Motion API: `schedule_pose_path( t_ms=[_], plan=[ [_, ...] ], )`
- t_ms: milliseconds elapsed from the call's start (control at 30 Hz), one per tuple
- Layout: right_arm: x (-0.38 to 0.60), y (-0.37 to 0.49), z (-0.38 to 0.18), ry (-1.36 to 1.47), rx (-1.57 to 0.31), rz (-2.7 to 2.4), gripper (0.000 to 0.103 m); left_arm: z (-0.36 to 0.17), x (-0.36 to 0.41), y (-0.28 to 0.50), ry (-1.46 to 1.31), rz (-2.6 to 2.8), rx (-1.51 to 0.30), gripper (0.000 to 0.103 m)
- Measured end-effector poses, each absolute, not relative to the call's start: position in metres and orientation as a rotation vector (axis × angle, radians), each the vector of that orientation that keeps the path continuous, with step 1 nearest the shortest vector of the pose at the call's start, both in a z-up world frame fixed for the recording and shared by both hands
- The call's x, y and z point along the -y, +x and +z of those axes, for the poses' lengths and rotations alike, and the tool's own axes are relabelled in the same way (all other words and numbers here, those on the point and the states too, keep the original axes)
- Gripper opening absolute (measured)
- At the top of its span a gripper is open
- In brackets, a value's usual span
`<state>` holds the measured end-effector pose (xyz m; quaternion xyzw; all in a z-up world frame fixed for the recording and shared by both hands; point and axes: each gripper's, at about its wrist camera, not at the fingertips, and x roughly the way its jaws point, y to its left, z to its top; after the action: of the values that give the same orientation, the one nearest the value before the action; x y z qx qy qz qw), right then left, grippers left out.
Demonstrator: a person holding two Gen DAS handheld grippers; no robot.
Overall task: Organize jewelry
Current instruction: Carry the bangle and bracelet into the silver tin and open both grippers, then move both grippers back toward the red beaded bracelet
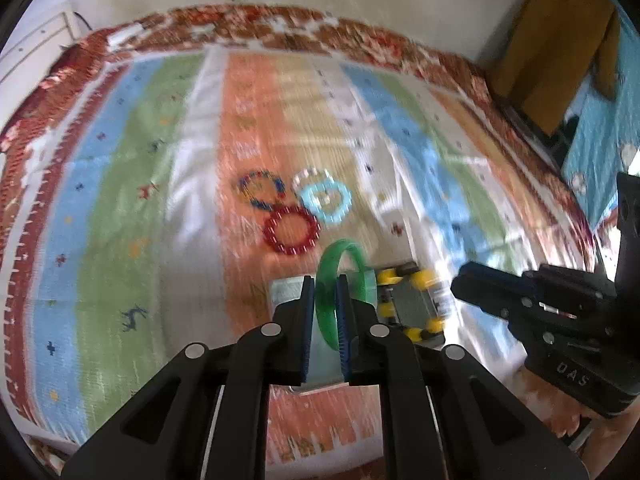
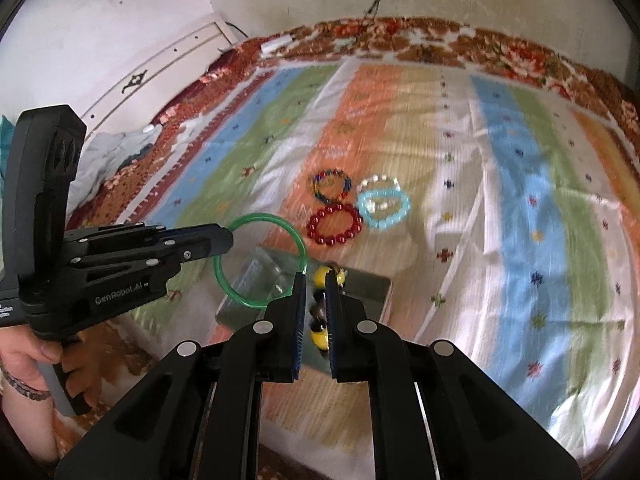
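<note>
My left gripper [image 1: 325, 284] is shut on a green bangle [image 1: 344, 256], which stands upright between its pads. In the right wrist view the left gripper [image 2: 229, 240] reaches in from the left with the green bangle [image 2: 260, 216] hanging at its tip. My right gripper [image 2: 316, 278] is shut on a yellow and black bead bracelet [image 2: 319, 337]. In the left wrist view the right gripper [image 1: 458, 286] comes in from the right with the yellow bracelet [image 1: 424, 280] at its tip. Both grippers hover over a clear plastic box [image 2: 368, 290] [image 1: 286, 292] on the striped cloth.
Beyond the box lie a red bead bracelet [image 2: 335, 224], a multicoloured one [image 2: 331, 184], a light blue one [image 2: 384, 208] and a white one [image 2: 378, 180], close together. The striped cloth [image 2: 520, 200] covers a bed. A wall stands behind it. A hand [image 2: 24, 356] holds the left gripper.
</note>
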<state>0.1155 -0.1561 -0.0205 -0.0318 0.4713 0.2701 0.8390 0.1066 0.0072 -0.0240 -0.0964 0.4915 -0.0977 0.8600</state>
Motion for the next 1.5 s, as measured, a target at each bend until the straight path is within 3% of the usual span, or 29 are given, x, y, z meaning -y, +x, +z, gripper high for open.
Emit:
schedule_pose_path(
  t_ms=[100,133,233,300,533,600,700,1500],
  plan=[
    [0.158,0.118,-0.022,-0.082,-0.993,0.539,0.038,-0.026,-0.008,0.108,-0.184,-0.156,-1.035,0.014],
    [0.159,0.118,-0.022,-0.080,-0.992,0.534,0.040,-0.026,-0.009,0.108,-0.190,-0.151,-1.031,0.015],
    [0.162,0.121,-0.022,-0.084,-0.990,0.513,0.040,-0.024,-0.016,0.108,-0.206,-0.131,-1.018,0.021],
    [0.163,0.123,-0.024,-0.098,-0.987,0.493,0.041,-0.024,-0.017,0.110,-0.203,-0.123,-1.020,0.032],
    [0.168,0.134,-0.028,-0.077,-0.989,0.461,0.042,-0.026,-0.021,0.115,-0.184,-0.087,-1.020,0.039],
    [0.168,0.137,-0.030,-0.074,-0.990,0.453,0.043,-0.027,-0.023,0.117,-0.180,-0.075,-1.019,0.045],
    [0.165,0.141,-0.032,-0.087,-0.986,0.441,0.046,-0.028,-0.026,0.120,-0.184,-0.069,-1.019,0.047],
    [0.156,0.179,-0.045,-0.117,-0.962,0.403,0.046,-0.033,-0.028,0.159,-0.115,-0.016,-1.012,0.051]
  ],
)
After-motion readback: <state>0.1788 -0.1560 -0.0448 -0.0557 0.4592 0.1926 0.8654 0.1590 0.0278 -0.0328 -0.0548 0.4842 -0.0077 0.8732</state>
